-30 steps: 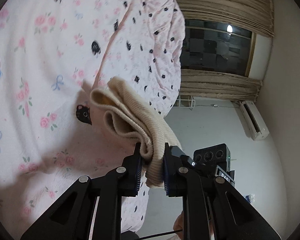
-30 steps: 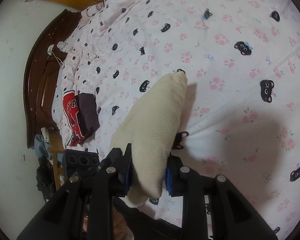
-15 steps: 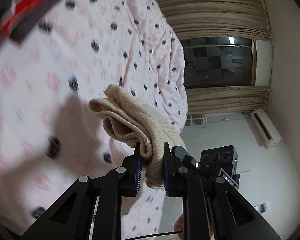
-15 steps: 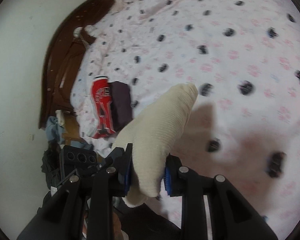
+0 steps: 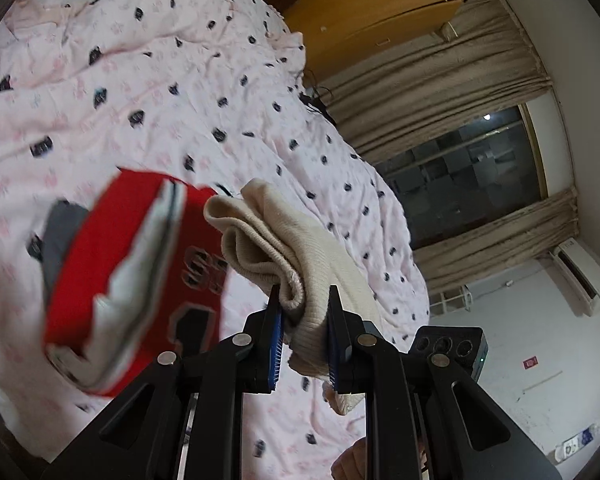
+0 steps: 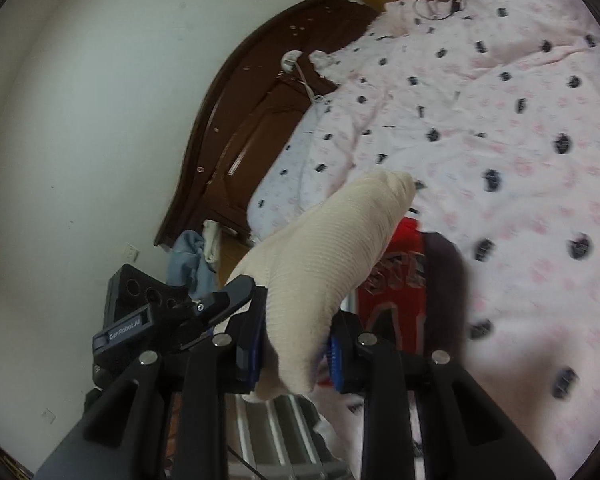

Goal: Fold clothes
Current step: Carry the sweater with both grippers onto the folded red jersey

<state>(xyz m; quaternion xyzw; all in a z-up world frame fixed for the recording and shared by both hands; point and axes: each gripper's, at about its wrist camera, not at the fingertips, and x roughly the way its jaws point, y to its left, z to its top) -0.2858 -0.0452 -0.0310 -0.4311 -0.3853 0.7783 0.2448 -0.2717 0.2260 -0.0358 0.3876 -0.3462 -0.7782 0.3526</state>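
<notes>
A bed [image 5: 228, 92] covered with a pale pink sheet printed with small black cats and pink flowers fills much of both views, its cloth rumpled into soft folds. A dark brown carved headboard [image 6: 260, 120] stands against a plain white wall [image 6: 80, 100]. A light wooden cabinet [image 5: 364, 12] sits beyond the bed's far corner. Beige curtains [image 5: 440, 88] hang bunched on either side of a dark window [image 5: 468, 180], where a small light reflects in the glass. A white air conditioner [image 5: 580, 280] is fixed to the white wall near the window. Some blue and cream cloth [image 6: 192, 260] is heaped beside the headboard.
</notes>
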